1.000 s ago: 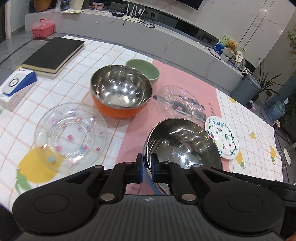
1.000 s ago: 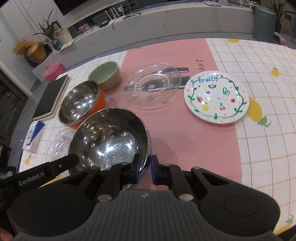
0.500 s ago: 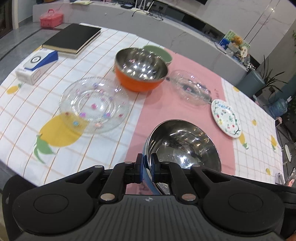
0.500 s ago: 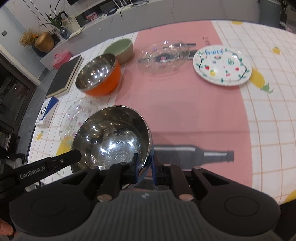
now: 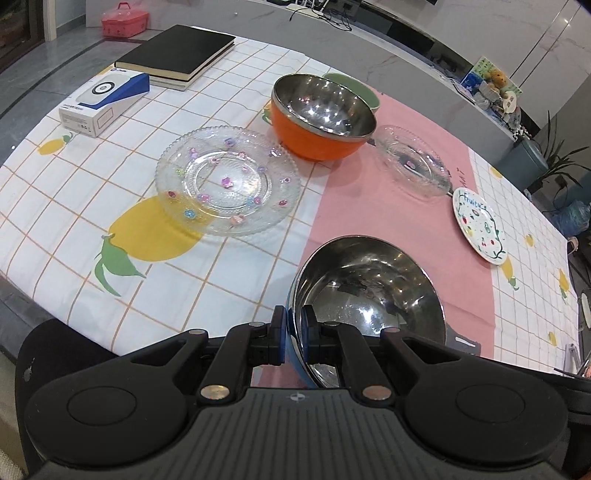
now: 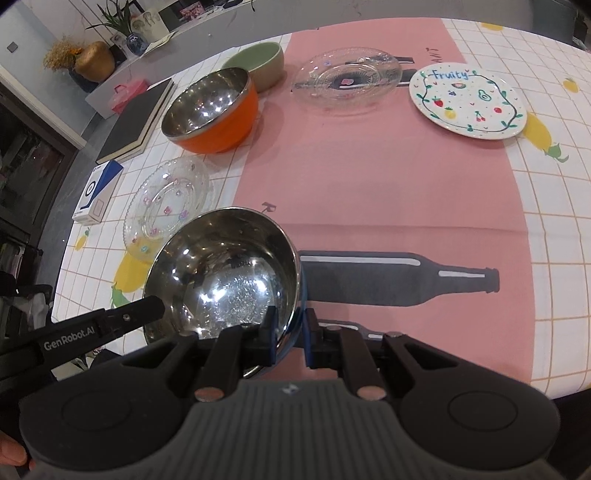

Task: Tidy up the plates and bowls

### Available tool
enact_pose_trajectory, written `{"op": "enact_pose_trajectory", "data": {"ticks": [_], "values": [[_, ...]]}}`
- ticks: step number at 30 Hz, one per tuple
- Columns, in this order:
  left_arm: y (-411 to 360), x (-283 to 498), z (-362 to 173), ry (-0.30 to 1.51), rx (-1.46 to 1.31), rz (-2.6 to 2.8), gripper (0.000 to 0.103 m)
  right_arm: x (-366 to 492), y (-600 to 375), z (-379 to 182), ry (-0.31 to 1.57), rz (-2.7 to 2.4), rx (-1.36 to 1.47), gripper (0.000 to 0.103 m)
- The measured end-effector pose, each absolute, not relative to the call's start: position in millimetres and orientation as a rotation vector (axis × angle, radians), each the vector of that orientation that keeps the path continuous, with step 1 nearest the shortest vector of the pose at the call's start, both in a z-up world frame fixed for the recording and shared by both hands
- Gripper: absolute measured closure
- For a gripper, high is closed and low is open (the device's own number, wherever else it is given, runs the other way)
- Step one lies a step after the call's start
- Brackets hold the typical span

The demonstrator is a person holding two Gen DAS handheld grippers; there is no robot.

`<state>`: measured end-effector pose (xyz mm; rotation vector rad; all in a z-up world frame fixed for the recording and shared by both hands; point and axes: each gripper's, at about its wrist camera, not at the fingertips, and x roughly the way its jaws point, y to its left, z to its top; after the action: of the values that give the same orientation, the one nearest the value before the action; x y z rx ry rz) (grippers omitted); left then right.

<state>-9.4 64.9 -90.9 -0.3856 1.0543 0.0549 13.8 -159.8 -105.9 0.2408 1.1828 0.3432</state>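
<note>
Steel bowl (image 5: 369,295) has been pulled back toward table edge, rim pinched by left gripper (image 5: 293,328) and right gripper (image 6: 290,332).

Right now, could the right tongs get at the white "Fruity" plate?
Probably not: the right tongs are shut on the blue-sided steel bowl, shared with the left tongs. The table path to the plate looks clear.

Long grey marble-look counter (image 5: 406,55) runs along the far side, with cables and a router-ish thing on it. Grey tiled floor (image 5: 44,62) at far left, pink case (image 5: 125,22) sitting there. Grey bin (image 5: 524,162) and a leafy plant (image 5: 561,162) on the right, white panelled wall (image 5: 517,33) behind.
</note>
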Motion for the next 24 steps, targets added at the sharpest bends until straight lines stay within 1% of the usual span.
{"op": "enact_pose_trajectory", "data": {"ticks": [8, 14, 16, 17, 21, 23, 24], "values": [[67.4, -12.0, -93.4, 1.064, -0.397, 0.061, 0.095, 11.9, -158.6, -105.6, 1.179, 0.352, 0.238, 0.091], [69.8, -11.9, -94.9, 1.071, -0.415, 0.066, 0.09, 10.1, -159.5, -102.6, 1.163, 0.354, 0.237, 0.087], [70.2, -11.8, -92.6, 1.065, -0.411, 0.066, 0.086, 9.4, -159.1, -99.5, 1.149, 0.359, 0.226, 0.062], [70.5, -12.0, -91.0, 1.059, -0.408, 0.064, 0.085, 9.0, -159.0, -97.6, 1.139, 0.364, 0.222, 0.06], [71.6, -12.9, -80.7, 1.021, -0.383, 0.071, 0.085, 8.2, -159.3, -89.0, 1.105, 0.369, 0.193, 0.058], [71.5, -13.2, -74.1, 0.993, -0.359, 0.072, 0.085, 8.1, -159.9, -82.6, 1.075, 0.378, 0.183, 0.051], [70.8, -13.2, -70.0, 0.978, -0.343, 0.069, 0.085, 7.8, -160.3, -78.7, 1.057, 0.382, 0.178, 0.044]]}}
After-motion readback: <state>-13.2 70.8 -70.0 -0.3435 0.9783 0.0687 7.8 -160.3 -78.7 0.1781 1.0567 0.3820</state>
